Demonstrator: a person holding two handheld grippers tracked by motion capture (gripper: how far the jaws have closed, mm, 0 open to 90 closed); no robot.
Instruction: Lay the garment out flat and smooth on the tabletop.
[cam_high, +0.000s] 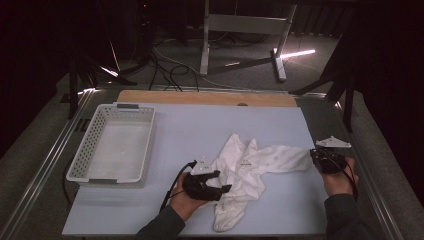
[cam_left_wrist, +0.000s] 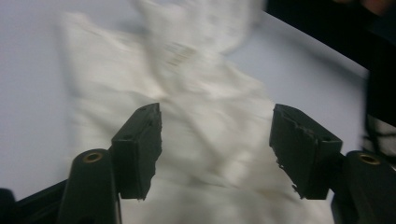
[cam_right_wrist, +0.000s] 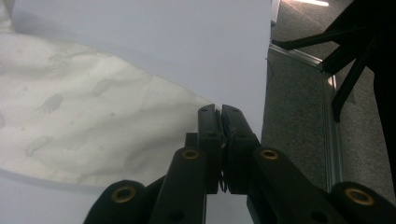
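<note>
A crumpled white garment (cam_high: 250, 167) lies on the pale mat (cam_high: 200, 125), one narrow end stretched out to the right. My left gripper (cam_high: 222, 182) hovers at the garment's left side, jaws wide apart. In the left gripper view the blurred white cloth (cam_left_wrist: 201, 93) spreads under and between the jaws of that gripper (cam_left_wrist: 217, 126), and neither pad presses on it. My right gripper (cam_high: 314, 156) is at the mat's right edge. Its jaws (cam_right_wrist: 219, 112) are pressed together on the tip of the garment's stretched end (cam_right_wrist: 70, 126).
A white perforated basket (cam_high: 82, 155) stands on the left of the mat with nothing in it. A wooden board (cam_high: 200, 97) runs along the back. The mat's right edge (cam_right_wrist: 264, 93) drops to grey carpet and a metal rail beside my right gripper.
</note>
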